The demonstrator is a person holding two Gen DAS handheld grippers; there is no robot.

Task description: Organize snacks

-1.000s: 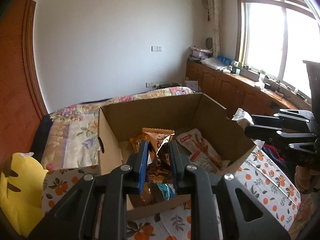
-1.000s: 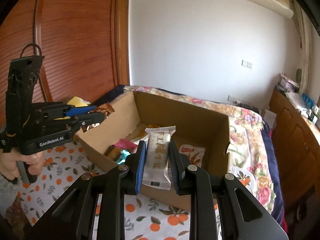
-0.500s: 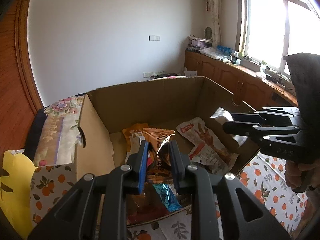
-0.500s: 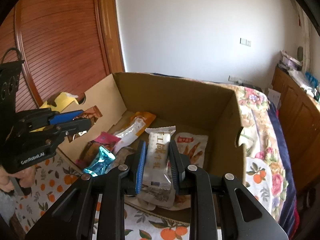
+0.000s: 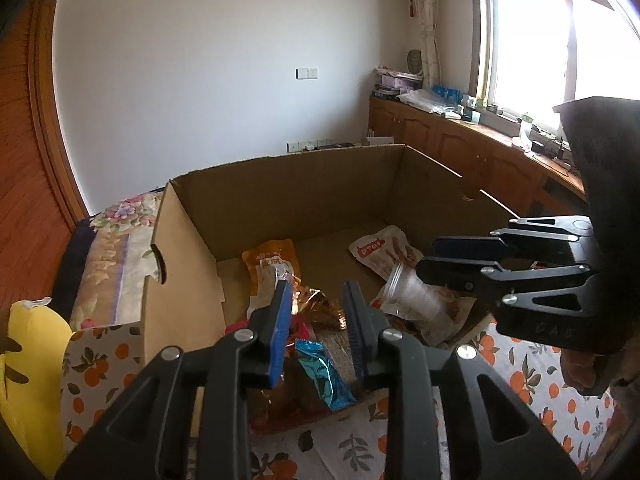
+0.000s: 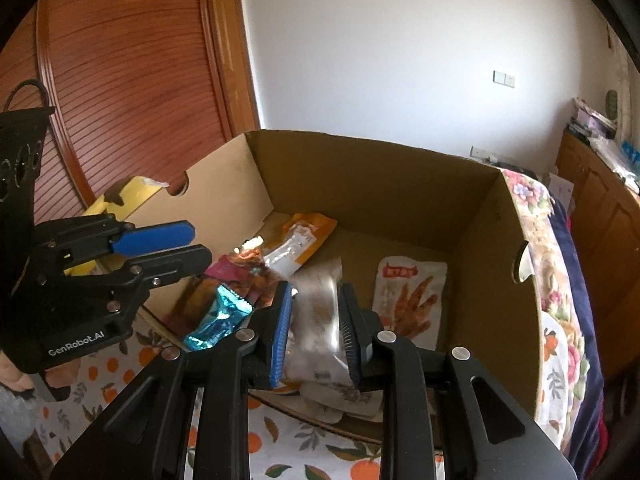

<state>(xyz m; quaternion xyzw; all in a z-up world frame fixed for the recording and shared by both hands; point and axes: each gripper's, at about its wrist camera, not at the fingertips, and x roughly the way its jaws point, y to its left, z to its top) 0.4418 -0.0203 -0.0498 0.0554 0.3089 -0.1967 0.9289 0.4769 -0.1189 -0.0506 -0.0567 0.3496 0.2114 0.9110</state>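
Two grippers, left [image 5: 316,320] and right [image 6: 314,324], hover over the box [image 6: 400,184], jaws parted, a blurred white packet [image 6: 316,312] loose between the right's: let go low, over bare cardboard.

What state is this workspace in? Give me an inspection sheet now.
Surface: orange-print cloth under the box.
Job's things: open brown cardboard box holding mixed snack packets.
Clutter: yellow bag beside the box.
Grippers: right hand-held gripper around a blurred white packet, grip unclear; left hand-held gripper over the box, grip unclear.
Cables: black loop atop the left unit.
Surroundings: floral bedspread, wooden cabinets, bright window.
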